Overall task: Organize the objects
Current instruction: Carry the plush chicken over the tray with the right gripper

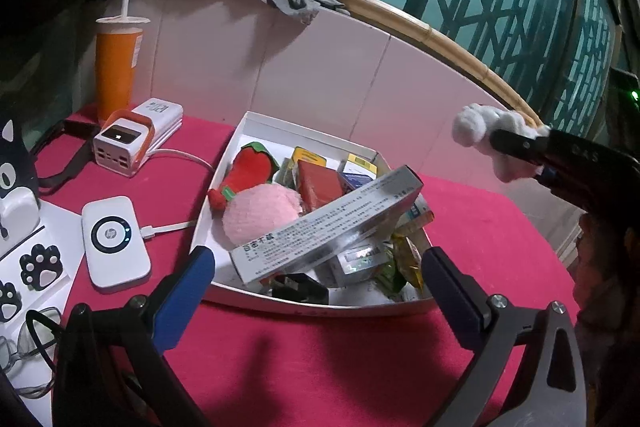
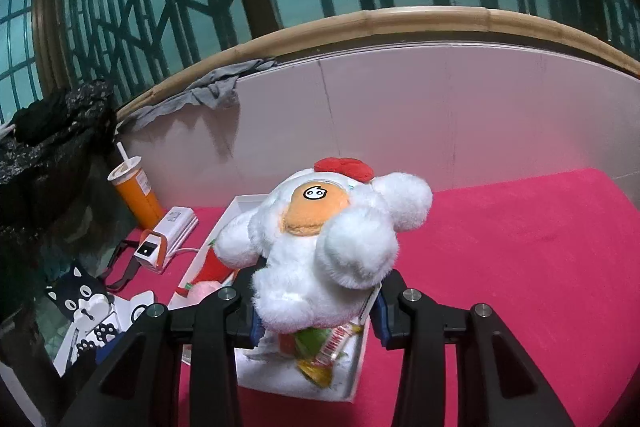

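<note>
Right claw [image 2: 316, 311]: I've got it pinching the white plush chicken [image 2: 332, 247], held above the white box [image 2: 300, 383].
Left claw [image 1: 320, 279]: spread, empty, at 6 o'clock of the box.
Box: on red surface [image 2: 520, 267], crammed with cartons and toys.

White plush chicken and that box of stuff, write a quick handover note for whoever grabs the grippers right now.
Right gripper: shut on the white plush chicken, held in the air above the white box.
Left gripper: open, empty, at the box's near rim.
Box: on the red cloth, already holding a long silver carton, pink plush, strawberry plush and small packets.
Done: those items boxed. Left: the chicken is not yet set down.
</note>
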`<state>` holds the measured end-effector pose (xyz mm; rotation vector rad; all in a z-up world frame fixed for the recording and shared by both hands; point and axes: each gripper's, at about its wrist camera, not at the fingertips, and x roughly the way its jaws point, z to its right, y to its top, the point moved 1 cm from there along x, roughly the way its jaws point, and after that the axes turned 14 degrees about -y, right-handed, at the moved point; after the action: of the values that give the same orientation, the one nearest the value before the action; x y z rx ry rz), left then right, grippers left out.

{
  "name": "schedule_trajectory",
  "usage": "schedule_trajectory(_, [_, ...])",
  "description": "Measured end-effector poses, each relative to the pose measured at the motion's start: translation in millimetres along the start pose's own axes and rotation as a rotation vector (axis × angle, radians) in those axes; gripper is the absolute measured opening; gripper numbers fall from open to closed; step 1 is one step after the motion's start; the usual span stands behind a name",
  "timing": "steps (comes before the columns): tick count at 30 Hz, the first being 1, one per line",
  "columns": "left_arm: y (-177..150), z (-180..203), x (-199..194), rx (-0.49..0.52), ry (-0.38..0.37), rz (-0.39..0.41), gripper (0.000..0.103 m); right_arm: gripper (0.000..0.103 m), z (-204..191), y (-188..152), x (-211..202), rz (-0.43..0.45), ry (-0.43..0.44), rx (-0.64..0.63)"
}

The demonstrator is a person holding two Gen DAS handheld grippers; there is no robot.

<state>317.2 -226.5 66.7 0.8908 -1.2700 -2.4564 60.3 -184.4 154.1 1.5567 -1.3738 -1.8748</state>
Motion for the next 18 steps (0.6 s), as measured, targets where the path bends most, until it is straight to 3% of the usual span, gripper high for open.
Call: schedule_trajectory(18, [-2, -30, -8, -0.055, 0.03, 0.003, 0.103, 0.044, -69, -3, 61, -0.094, -0.017, -0.098])
